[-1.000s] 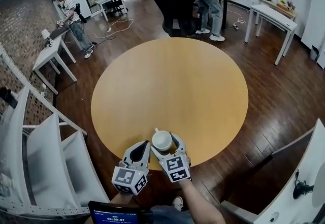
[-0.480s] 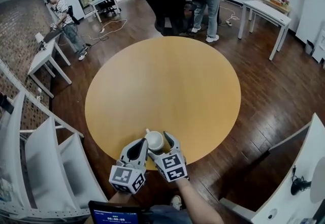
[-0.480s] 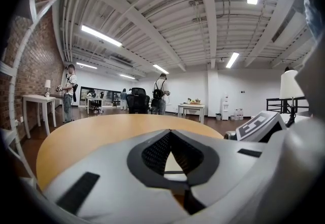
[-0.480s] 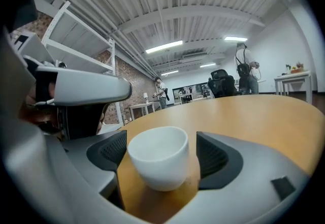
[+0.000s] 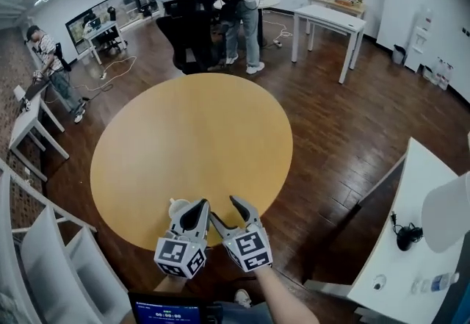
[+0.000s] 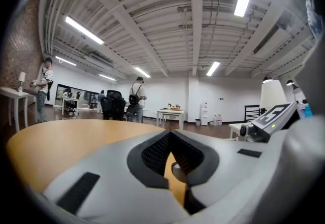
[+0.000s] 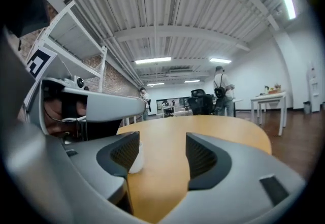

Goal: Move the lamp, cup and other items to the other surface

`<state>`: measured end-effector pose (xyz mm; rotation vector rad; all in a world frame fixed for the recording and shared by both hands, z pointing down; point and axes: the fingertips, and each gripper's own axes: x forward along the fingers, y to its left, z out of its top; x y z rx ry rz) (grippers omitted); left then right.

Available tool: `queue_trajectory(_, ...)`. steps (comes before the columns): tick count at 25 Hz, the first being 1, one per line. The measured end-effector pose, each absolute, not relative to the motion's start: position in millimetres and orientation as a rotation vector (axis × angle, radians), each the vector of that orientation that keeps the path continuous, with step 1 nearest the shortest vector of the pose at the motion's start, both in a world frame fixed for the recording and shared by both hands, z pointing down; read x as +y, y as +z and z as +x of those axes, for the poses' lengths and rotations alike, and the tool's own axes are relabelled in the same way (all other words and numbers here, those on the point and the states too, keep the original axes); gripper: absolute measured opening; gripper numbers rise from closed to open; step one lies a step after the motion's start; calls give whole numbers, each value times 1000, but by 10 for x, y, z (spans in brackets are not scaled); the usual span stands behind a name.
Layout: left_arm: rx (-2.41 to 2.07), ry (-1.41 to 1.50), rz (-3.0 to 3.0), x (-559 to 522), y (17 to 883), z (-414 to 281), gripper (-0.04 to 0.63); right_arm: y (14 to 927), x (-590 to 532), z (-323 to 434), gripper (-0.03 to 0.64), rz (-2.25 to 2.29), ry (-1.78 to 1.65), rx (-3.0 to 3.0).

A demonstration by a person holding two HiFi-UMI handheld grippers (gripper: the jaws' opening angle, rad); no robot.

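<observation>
Two grippers hang at the near edge of the round table (image 5: pixel 213 117), broad wood stretching beyond. The left gripper (image 5: pixel 199 209) is pressed together, and the right gripper (image 5: pixel 226 211) is apart, closing on nothing. The cup (image 5: pixel 177 206) stands just left of them, near the rim.

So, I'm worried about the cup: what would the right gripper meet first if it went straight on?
Likely only bare table: the right gripper, jaws closing with nothing between them, points across it; the cup sits just left of that line.
</observation>
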<state>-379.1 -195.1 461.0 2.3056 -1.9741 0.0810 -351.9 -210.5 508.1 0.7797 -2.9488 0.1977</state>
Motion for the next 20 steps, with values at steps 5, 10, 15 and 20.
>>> queue_trajectory(5, -1738, 52, 2483, -2202, 4505, -2902, 12, 4839, -2239, -2638, 200, 1012, 118, -2895)
queue_trajectory(10, -1525, 26, 2622, -2278, 4387, -1999, 12, 4559, -2239, -1699, 123, 1266, 49, -2811)
queue_trajectory(15, -1383, 6, 2699, -2269, 4246, -1295, 12, 4269, -2145, -936, 73, 1468, -19, -2744)
queue_trajectory(20, -1266, 3, 2753, -2181, 4169, -740, 12, 4080, -2008, -381, 63, 1601, -48, -2693)
